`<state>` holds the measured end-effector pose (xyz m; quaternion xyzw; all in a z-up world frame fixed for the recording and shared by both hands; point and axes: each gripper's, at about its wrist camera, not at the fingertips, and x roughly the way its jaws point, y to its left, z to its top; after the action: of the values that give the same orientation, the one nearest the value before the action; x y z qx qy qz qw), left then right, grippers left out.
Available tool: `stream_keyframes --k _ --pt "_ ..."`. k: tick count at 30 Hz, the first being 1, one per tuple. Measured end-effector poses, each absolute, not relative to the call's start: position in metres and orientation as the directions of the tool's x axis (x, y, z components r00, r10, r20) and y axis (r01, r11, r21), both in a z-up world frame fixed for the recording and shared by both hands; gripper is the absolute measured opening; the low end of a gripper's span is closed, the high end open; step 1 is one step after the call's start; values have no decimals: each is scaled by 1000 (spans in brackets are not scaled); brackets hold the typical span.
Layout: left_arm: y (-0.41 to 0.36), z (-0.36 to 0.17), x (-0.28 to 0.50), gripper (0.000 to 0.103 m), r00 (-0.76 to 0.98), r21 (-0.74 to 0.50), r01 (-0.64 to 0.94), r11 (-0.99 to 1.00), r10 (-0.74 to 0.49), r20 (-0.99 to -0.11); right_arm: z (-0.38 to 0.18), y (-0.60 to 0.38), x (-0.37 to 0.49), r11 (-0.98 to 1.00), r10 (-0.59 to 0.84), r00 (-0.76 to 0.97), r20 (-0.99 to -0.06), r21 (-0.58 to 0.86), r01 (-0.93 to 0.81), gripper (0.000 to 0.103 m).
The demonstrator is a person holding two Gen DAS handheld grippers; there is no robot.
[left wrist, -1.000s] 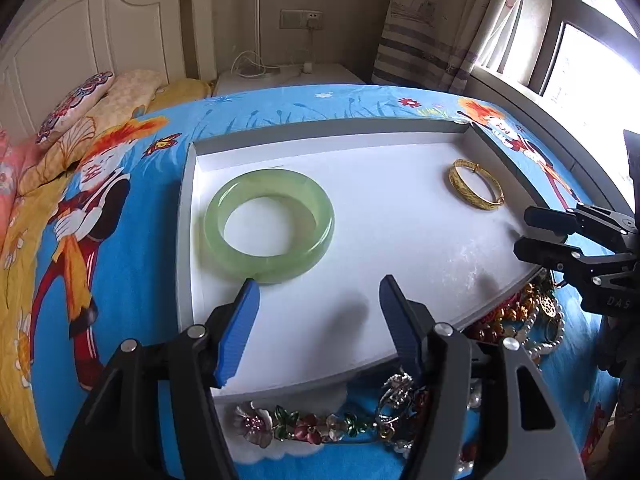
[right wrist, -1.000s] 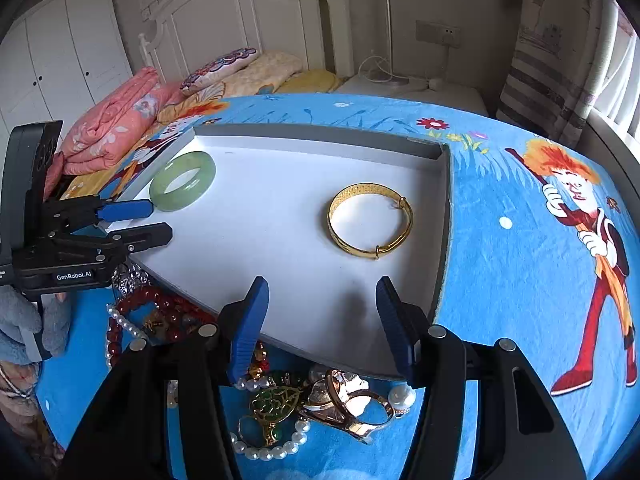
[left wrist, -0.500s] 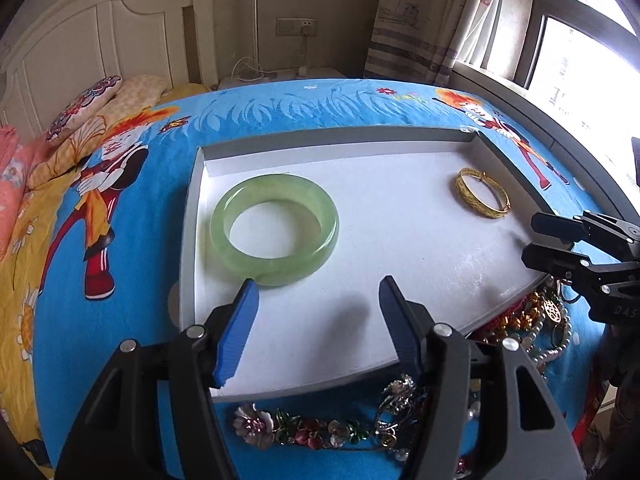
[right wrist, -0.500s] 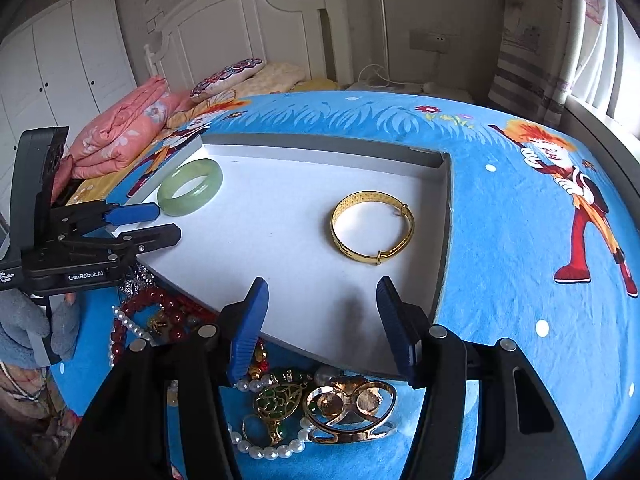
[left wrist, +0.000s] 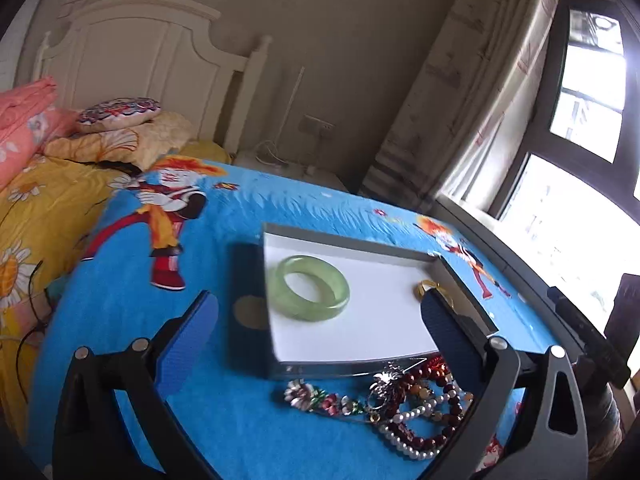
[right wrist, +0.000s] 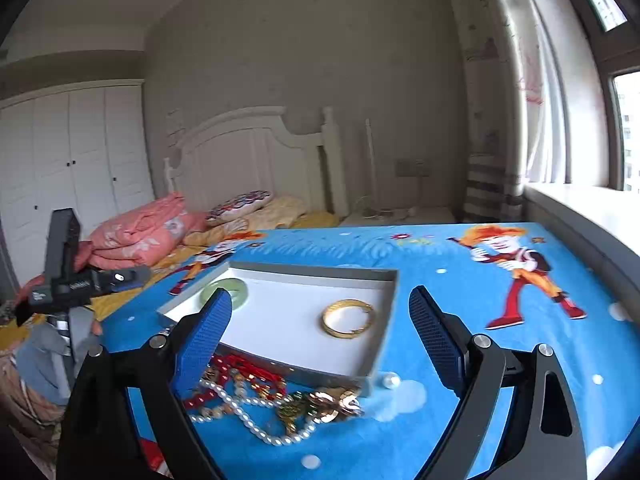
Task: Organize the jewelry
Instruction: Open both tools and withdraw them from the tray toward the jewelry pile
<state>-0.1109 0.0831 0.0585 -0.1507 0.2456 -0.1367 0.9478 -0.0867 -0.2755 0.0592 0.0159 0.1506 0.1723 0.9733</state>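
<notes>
A grey tray with a white floor (left wrist: 372, 320) (right wrist: 288, 320) lies on the blue bedspread. A green jade bangle (left wrist: 312, 288) (right wrist: 234, 288) lies at its left end and a gold bangle (right wrist: 348, 318) (left wrist: 424, 288) at its right end. A heap of jewelry (left wrist: 400, 404) (right wrist: 272, 400) with red beads, pearls and a flower chain lies on the spread in front of the tray. My left gripper (left wrist: 316, 340) is open and empty, raised above the tray's near edge. My right gripper (right wrist: 320, 336) is open and empty, raised above the heap.
A dark flat lid (left wrist: 246, 308) lies against the tray's left side. Pillows (left wrist: 120, 110) and a pink quilt (right wrist: 140, 232) lie at the white headboard (right wrist: 248, 152). A window sill (right wrist: 580, 208) runs along the right of the bed.
Both grippers have pulled back and lifted away from the tray, and both have opened wider. The jewelry has not moved.
</notes>
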Motion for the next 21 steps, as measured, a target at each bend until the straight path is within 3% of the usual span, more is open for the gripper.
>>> stream_keyframes --k 2,8,11,15,21 --pt "101 61 -127 101 861 -351 99 931 -257 -440 54 -281 -91 971 238 906 -350 53 -235 86" --pt "114 45 -165 101 850 -238 -33 971 -97 -517 25 -284 -98 972 230 851 -472 62 -228 86" --pt "99 38 -180 101 870 -156 -42 987 -41 -491 14 -276 -97 969 231 832 -505 43 -243 86" --pt "71 39 -167 101 834 -68 11 998 -47 -550 11 -265 -96 967 227 820 -526 21 -255 84" --pt "57 33 -136 101 801 -97 31 995 -83 -593 6 -254 -77 958 253 768 -588 42 -283 74"
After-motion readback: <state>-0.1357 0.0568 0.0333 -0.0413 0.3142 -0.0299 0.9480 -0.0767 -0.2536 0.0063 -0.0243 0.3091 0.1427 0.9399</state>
